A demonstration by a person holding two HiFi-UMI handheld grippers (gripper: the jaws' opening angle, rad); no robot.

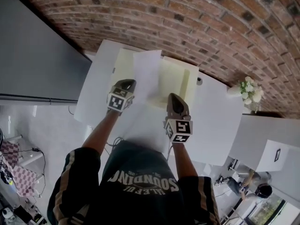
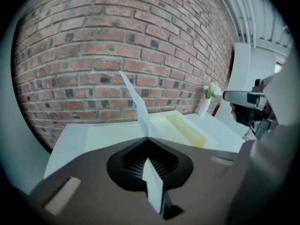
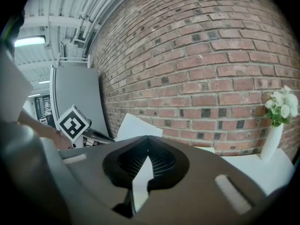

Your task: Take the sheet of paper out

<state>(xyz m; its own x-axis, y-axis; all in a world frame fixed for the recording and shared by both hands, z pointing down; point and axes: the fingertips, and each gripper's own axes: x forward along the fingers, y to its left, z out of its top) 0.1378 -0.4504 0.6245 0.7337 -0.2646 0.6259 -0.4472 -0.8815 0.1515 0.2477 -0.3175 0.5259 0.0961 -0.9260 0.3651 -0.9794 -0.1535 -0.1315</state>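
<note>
The person is stretching both arms out ahead of the body, the left forearm (image 1: 99, 134) and the right forearm (image 1: 183, 159) bare below the sleeves. The left gripper (image 1: 127, 83) is pointing forward and down, its jaws pressing together on the left edge of the sheet of paper (image 1: 147, 74). The right gripper (image 1: 172, 97) is sitting near it, its jaws likewise clamping on the sheet's right side. Both marker cubes are facing upward.

A red-brick wall (image 1: 197, 22) backs the white desk (image 1: 215, 121); a tall grey panel (image 1: 33, 55) stands left, a white vase of pale flowers (image 1: 250, 92) right, above pale glossy floor (image 1: 47, 125)
</note>
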